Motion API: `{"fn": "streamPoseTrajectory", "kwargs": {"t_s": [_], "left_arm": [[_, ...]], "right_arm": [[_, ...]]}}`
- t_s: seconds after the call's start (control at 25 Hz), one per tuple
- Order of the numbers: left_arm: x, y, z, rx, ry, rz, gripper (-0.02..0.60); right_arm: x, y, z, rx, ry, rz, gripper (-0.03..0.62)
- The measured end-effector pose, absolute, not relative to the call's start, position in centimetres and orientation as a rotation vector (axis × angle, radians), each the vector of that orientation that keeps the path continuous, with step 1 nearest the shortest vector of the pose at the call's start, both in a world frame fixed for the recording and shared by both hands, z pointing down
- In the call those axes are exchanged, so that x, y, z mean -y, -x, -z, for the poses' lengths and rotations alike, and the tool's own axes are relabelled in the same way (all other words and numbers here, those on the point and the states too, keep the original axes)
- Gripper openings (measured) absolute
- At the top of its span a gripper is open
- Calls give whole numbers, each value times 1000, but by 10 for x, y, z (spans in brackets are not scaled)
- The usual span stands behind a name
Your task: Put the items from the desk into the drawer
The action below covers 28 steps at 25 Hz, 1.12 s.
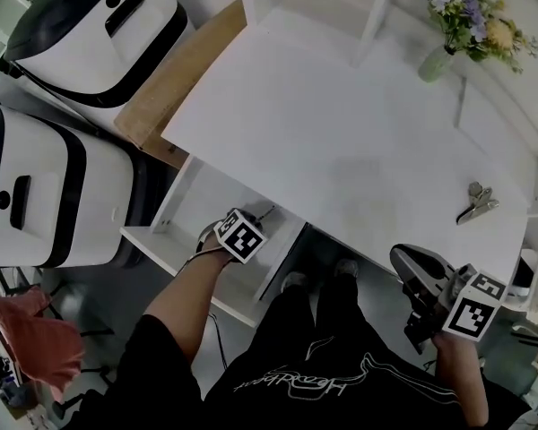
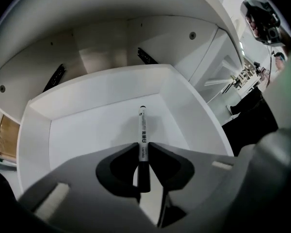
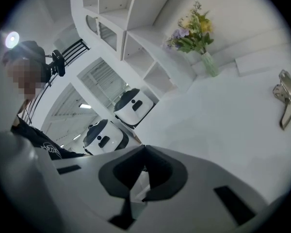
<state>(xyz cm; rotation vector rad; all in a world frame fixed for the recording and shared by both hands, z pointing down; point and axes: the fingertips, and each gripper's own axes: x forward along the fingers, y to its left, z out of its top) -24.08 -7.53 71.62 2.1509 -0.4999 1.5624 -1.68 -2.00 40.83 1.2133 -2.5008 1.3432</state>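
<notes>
My left gripper point(image 2: 143, 148) is shut on a marker point(image 2: 142, 127) with a white barrel and a black end, which points forward over the floor of the open white drawer point(image 2: 87, 130). In the head view this gripper point(image 1: 226, 240) hangs over the drawer point(image 1: 206, 191) below the left of the desk point(image 1: 341, 141). My right gripper point(image 3: 144, 149) is shut with nothing in it and sits at the desk's front right edge point(image 1: 428, 296). A metal binder clip point(image 1: 477, 203) lies on the desk at the right, also in the right gripper view point(image 3: 286, 98).
A vase of flowers point(image 1: 448, 43) stands at the back right of the desk, with white shelving point(image 3: 136, 38) behind. Two white and black machines point(image 1: 81, 25) point(image 1: 36, 195) and a brown board point(image 1: 179, 70) stand left of the desk. A red cloth point(image 1: 36, 339) lies at lower left.
</notes>
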Motion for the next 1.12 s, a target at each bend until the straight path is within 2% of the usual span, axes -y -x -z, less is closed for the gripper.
{"fn": "streamPoseTrajectory", "kwargs": {"t_s": [0.24,0.28,0.36,0.4,0.56,1.0,1.04,1.12], "left_arm": [[70,248,-733,534,-2149,-1631,77],[69,250,-735,545,-2164,-1630,92],[69,251,-735,552,-2183,-1609,204],[69,251,-734,551,-2189,-1593,240],[79,244,-709,577,-2265,-1496,262],[98,238,-539,660,-2540,-943,262],[97,239,-522,683,-2524,-883,244],[96,239,-485,719,-2479,-742,164]], "right_arm": [[25,14,-409,2478,-1231,-1357,9],[26,16,-410,2480,-1227,-1357,9],[28,20,-410,2487,-1216,-1357,9],[30,22,-409,2491,-1211,-1355,9],[35,24,-404,2507,-1210,-1343,9],[38,48,-383,2591,-1166,-1225,9],[39,51,-379,2606,-1157,-1216,9],[42,54,-370,2647,-1146,-1212,9]]}}
